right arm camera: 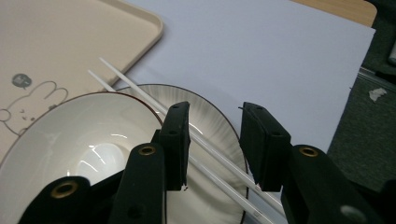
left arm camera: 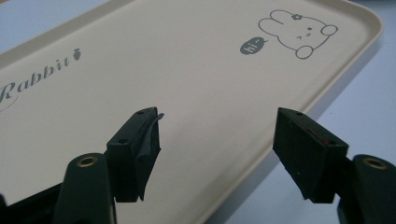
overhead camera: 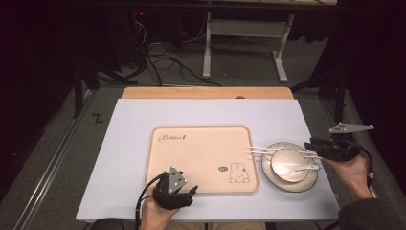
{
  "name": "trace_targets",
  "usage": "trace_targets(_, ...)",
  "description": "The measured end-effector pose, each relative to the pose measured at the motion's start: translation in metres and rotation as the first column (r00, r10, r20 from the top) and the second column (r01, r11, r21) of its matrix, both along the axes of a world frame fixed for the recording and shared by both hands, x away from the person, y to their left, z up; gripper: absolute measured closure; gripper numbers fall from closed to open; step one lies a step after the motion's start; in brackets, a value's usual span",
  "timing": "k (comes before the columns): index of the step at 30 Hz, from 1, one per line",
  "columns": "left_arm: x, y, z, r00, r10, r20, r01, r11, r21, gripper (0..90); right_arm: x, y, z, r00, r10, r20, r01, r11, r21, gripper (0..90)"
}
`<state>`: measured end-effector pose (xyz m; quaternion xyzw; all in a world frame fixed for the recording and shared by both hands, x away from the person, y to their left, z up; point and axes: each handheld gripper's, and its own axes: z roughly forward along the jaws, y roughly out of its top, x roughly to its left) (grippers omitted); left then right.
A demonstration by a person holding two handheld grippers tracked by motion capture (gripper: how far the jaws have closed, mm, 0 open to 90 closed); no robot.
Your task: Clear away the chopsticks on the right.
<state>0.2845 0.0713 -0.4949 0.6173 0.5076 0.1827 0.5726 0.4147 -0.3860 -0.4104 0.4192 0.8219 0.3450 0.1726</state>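
The desk (overhead camera: 143, 143) carries a white sheet whose near half holds everything, largest first: a beige rabbit tray (overhead camera: 201, 160) lies in the middle, near the front edge, bare and so ready to receive tableware. Just beside the tray's right edge sits a plate (overhead camera: 282, 184) with a bowl (overhead camera: 287, 163) on it and a white spoon (overhead camera: 301, 168) resting in the bowl. A pair of white chopsticks (overhead camera: 273, 150) lies across the plate's far rim, tips reaching over the tray's right edge.

The left gripper (left arm camera: 215, 140) hangs over the tray's front edge, jaws released and empty, likely waiting to steady it. The right gripper (right arm camera: 212, 144) straddles the chopsticks at the plate's right side, jaws half closed around them; the pads seem not yet to press.
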Motion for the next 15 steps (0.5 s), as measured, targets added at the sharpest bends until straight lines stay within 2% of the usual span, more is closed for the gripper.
trace_targets(7,-0.002,0.004,-0.001,0.9998,0.020,0.000,-0.020,0.9998,-0.002,32.3,0.007,0.000,-0.006,0.9998,0.005,-0.018,-0.006,0.9980,-0.062,65.0)
trace_targets(12,-0.005,0.007,-0.002,0.9992,0.040,-0.001,-0.040,0.9992,-0.001,32.3,0.014,-0.003,-0.015,0.9991,0.023,-0.035,-0.027,0.9927,-0.117,68.9)
trace_targets(15,-0.006,0.009,-0.003,0.9986,0.053,-0.002,-0.053,0.9986,0.002,32.3,0.016,-0.005,-0.019,0.9988,0.031,-0.038,-0.035,0.9935,-0.108,70.6)
